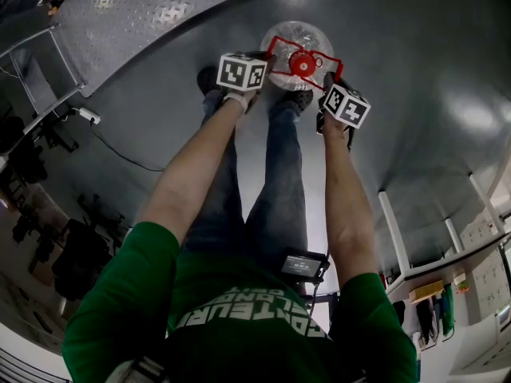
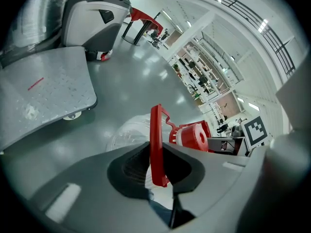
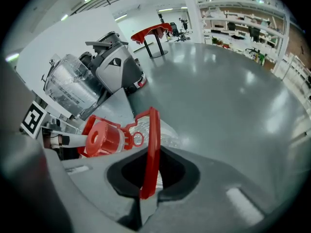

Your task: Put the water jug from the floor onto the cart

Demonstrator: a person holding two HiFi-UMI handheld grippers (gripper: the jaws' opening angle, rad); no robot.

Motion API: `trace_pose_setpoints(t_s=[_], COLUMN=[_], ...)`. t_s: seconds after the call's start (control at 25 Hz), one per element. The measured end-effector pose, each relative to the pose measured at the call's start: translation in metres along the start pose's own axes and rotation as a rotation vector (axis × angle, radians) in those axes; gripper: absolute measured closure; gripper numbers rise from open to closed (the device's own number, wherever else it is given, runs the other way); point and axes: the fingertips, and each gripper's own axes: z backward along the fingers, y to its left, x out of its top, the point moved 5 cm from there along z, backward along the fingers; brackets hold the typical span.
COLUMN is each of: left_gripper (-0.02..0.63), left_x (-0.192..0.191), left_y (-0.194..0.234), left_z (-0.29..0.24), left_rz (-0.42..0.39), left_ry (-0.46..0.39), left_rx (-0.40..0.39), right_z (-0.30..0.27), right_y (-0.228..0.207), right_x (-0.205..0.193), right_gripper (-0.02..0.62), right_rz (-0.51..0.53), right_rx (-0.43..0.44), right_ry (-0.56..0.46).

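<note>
Clear plastic water jug (image 1: 289, 35) with red cap: on the grey floor, just beyond and between both sets of fingers. Fingers of the left gripper (image 2: 156, 173) clamped on one thin side bar of its red plastic handle frame (image 2: 156, 140); those of the right gripper (image 3: 148, 178) clamped on the opposite bar. Probably heavy if full, on a hard, narrow, slippery frame: grip deep, lift evenly, keep level. Grey checker-plate cart (image 1: 136, 10) well off to the left fingers' side.

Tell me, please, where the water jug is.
Head view, top centre: the water jug stands on the floor just beyond the person's shoes, right of the cart.
</note>
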Motion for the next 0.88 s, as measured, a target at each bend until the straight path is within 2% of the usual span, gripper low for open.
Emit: trace_pose_setpoints(t_s=[0.52, 0.88], left_gripper=[0.537, 0.534], left_x=[0.013, 0.041], left_y=[-0.014, -0.022], left_z=[0.026, 0.06], left_rz=[-0.011, -0.029], left_ry=[-0.032, -0.079], left_rx=[-0.035, -0.062], right_z=[0.029, 0.056], right_y=[0.016, 0.044], right_x=[0.015, 0.044], right_gripper=[0.579, 0.577], right_rz=[0.015, 0.025], right_rx=[0.011, 0.022], right_ry=[-0.035, -0.087])
